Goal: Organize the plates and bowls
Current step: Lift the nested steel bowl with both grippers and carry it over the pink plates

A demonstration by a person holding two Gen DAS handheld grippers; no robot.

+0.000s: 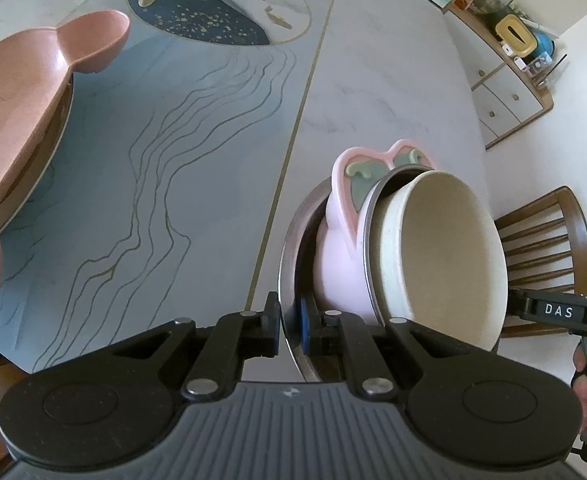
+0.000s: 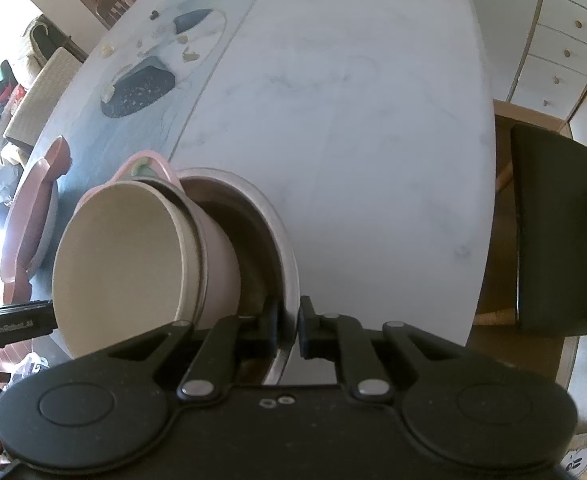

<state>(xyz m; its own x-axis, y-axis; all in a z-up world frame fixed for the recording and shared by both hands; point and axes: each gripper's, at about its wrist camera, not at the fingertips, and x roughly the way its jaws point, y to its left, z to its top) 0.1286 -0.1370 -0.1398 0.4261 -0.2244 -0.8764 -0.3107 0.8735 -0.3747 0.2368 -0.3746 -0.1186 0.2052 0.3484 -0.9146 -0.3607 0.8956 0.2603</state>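
A stack of nested bowls is held above the table. The outer steel bowl [image 1: 293,240] holds a pink bowl [image 1: 341,256] with a heart-shaped handle, a thin steel bowl and a cream bowl [image 1: 449,252]. My left gripper [image 1: 290,326] is shut on the steel bowl's rim on one side. My right gripper [image 2: 289,330] is shut on the same steel bowl [image 2: 281,240] at the opposite rim. The cream bowl [image 2: 121,256] and pink bowl [image 2: 221,264] show in the right wrist view too. A pink bear-shaped plate [image 1: 25,128] lies on other plates at the left.
The marble table [image 1: 373,80] has a blue patterned mat [image 1: 173,140] on its left half. A wooden chair [image 1: 545,240] stands beyond the right edge, and a sideboard [image 1: 505,92] with clutter behind it. A dark chair [image 2: 557,232] stands at the table's right side.
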